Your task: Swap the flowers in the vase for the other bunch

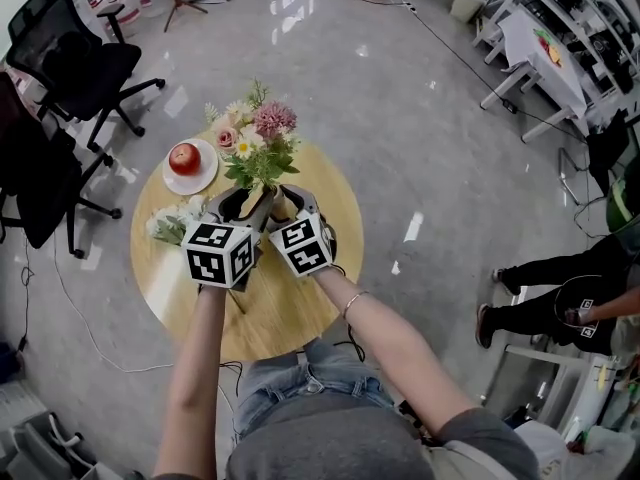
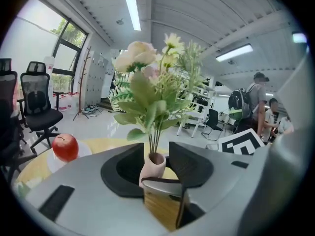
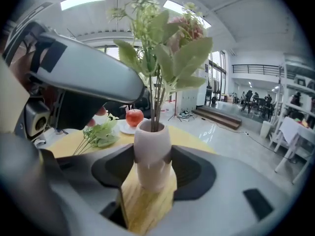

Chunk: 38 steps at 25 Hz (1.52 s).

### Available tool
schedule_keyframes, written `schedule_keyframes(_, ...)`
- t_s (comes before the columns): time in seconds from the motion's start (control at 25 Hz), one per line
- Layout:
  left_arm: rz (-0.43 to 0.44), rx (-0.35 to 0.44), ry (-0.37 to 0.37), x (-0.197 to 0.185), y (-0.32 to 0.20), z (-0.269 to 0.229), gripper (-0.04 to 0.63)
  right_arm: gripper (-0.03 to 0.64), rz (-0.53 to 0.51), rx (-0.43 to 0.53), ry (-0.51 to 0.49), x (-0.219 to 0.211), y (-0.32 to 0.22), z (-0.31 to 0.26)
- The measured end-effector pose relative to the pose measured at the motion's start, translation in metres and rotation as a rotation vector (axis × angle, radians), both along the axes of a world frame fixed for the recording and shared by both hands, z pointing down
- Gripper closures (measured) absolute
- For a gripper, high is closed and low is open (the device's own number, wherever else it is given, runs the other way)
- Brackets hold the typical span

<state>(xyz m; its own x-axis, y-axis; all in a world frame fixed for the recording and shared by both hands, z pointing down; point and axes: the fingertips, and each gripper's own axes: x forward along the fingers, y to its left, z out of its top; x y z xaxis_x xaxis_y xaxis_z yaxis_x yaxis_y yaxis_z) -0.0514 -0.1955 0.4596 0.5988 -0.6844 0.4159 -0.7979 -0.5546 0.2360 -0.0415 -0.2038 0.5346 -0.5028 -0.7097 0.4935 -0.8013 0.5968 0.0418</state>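
right gripper (image 3: 153,167) clamps vase (image 3: 152,146) | left gripper (image 2: 153,163) open round vase neck | apple (image 1: 184,157), plate (image 1: 207,172), 1 spare bunch (image 1: 172,223) at left

A large open workroom is shown, with a glossy pale grey floor (image 1: 380,98) in which ceiling lights are mirrored. A round wooden table (image 1: 290,313) is set in the middle, and black office chairs (image 1: 85,63) are placed near it on the left. White tables and shelving (image 1: 545,48) are ranged along the upper right, and a dark cable (image 1: 460,63) is trailed across the floor. Tall dark-framed windows (image 2: 69,58) are lit by daylight. Long strip lights (image 2: 132,8) are fixed to a white ribbed ceiling, and a railed upper gallery (image 3: 256,69) is seen far off
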Motion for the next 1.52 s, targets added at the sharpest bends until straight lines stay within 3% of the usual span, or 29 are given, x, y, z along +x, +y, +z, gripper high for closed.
schedule_keyframes(0.16,-0.051,0.026,0.002,-0.008,0.005,-0.003,0.428,0.373,-0.005,0.0,-0.035,0.0,0.002,0.002)
schedule_keyframes(0.64,-0.158,-0.043,0.064,-0.031,0.021,0.016,0.44,0.373,-0.018,-0.019,0.005,0.005,0.01,0.014)
schedule_keyframes(1.08,-0.234,-0.074,0.011,-0.03,0.052,0.04,0.454,0.374,0.016,-0.089,-0.083,0.036,0.054,0.034)
schedule_keyframes(1.24,-0.275,-0.082,-0.012,-0.033,0.067,0.051,0.479,0.414,0.023,-0.111,-0.104,0.044,0.071,0.037)
schedule_keyframes(1.52,-0.341,-0.079,-0.057,-0.036,0.098,0.058,0.509,0.567,0.023,-0.089,-0.119,0.063,0.096,0.017)
